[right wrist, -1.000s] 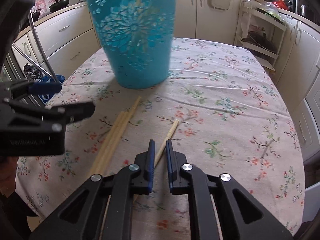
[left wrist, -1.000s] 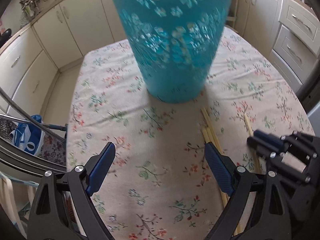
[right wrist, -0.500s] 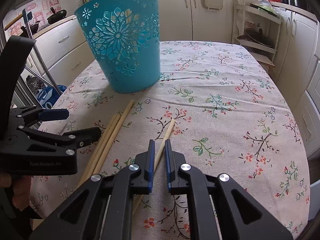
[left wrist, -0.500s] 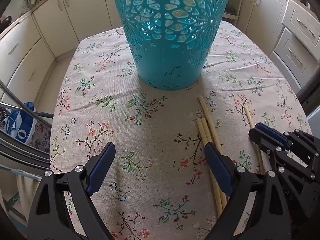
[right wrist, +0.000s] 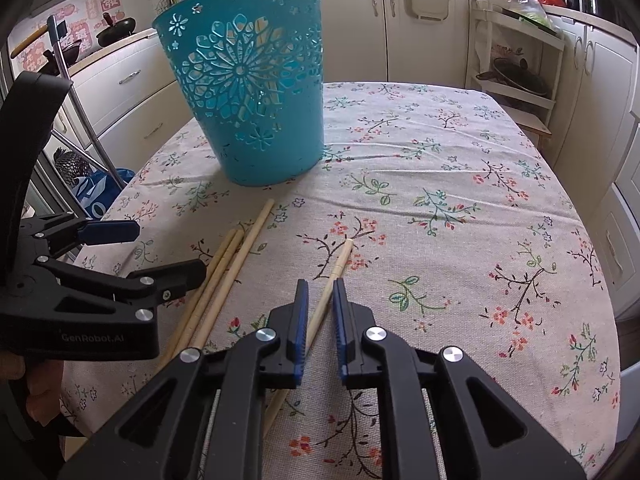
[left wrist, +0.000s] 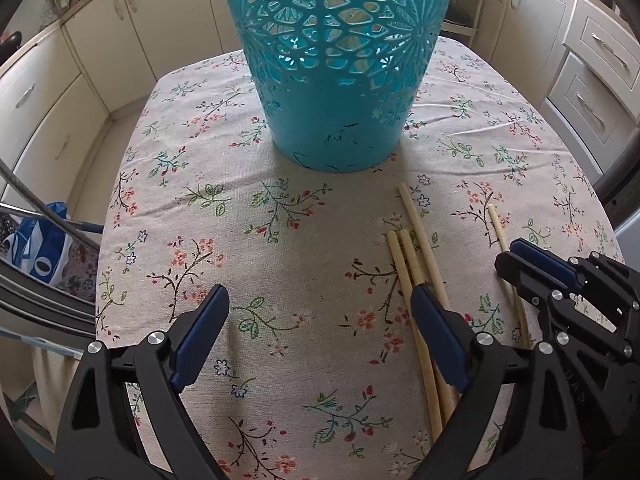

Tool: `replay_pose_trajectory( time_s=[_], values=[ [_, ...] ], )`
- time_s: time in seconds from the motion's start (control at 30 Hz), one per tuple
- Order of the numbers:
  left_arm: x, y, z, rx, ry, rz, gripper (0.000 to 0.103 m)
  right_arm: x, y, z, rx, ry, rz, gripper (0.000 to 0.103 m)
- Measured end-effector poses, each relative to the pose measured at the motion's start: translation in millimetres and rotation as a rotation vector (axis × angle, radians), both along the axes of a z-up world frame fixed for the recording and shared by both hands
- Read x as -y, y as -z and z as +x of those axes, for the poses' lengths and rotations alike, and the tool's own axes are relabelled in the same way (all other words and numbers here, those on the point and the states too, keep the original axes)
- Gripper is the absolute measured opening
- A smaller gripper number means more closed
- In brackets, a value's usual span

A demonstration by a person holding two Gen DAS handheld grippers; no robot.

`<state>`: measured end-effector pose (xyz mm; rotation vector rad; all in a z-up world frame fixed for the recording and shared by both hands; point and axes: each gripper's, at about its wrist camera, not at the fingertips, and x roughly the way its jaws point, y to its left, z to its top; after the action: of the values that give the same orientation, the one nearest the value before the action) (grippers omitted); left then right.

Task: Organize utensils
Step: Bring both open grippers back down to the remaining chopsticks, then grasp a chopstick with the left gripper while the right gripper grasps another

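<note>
Right tool opening astride lone chopstick, teal basket beyond, floral tablecloth

On the table the basket stood at the far side. Nearer, three chopsticks lay together, and a single chopstick lay to their right, apart.

The only lettering that reads clearly is "GenRobot.AI", in pale letters on the black body of the left tongs, seen from the right wrist view. Red wall stickers carry characters too small to make out.
</note>
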<state>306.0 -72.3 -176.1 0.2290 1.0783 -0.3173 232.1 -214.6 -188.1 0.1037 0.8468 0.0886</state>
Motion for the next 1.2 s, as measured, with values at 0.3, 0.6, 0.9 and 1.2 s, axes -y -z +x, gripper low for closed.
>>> replay_pose_trajectory(
  time_s=[0.3,0.6,0.9,1.2],
  values=[
    [1.7,1.7,-0.7,0.0,0.008,-0.002,0.089,-1.0,-0.3,0.0,0.001,-0.009,-0.001,0.018],
    [3.7,6.1,-7.7,-0.032,-0.016,0.02,0.089,-2.2,-0.8,0.9,0.002,-0.021,-0.009,0.023],
    [7.6,2.8,-6.7,0.049,-0.009,0.058,0.075,-7.0,-1.6,6.4,-0.011,-0.029,-0.051,0.023],
    [10.1,-0.9,-7.4,0.025,0.053,0.005,0.03,-13.1,-4.3,24.1,-0.065,-0.141,-0.191,0.018]
  ],
)
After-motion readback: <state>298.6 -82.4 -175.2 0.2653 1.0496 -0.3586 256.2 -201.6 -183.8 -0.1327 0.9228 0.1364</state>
